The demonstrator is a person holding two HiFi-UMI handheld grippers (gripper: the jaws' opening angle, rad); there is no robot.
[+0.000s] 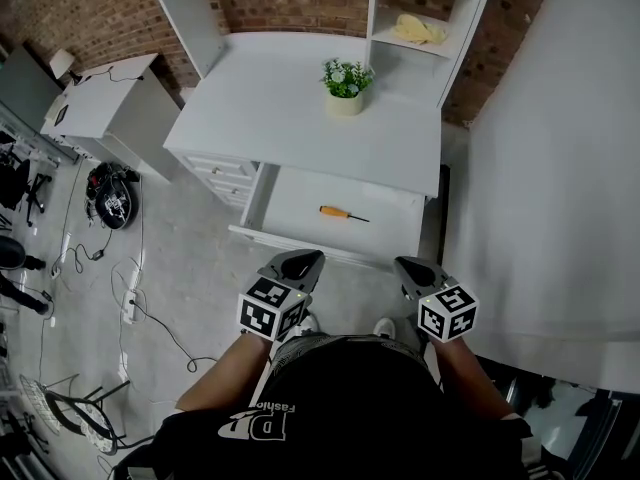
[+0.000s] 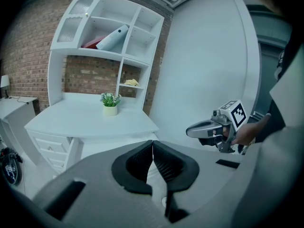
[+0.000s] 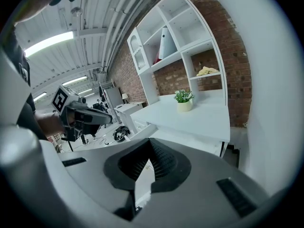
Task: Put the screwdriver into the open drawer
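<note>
The left gripper [image 1: 303, 261] is held just before the front edge of the open drawer [image 1: 300, 200], its jaws pressed together with nothing between them. The orange-handled screwdriver [image 1: 342, 213] is seen lying flat on the drawer floor, beyond both grippers and between them. The right gripper [image 1: 411, 267] is held level with the left, likewise closed and empty.

The screwdriver [image 1: 343, 213] has an orange handle and a thin dark shaft. It lies flat on the floor of the white drawer [image 1: 296, 200], near its middle, with the handle to the left and the shaft pointing right. The drawer stands pulled out from under the table [image 1: 290, 118], towards the near side.
</note>
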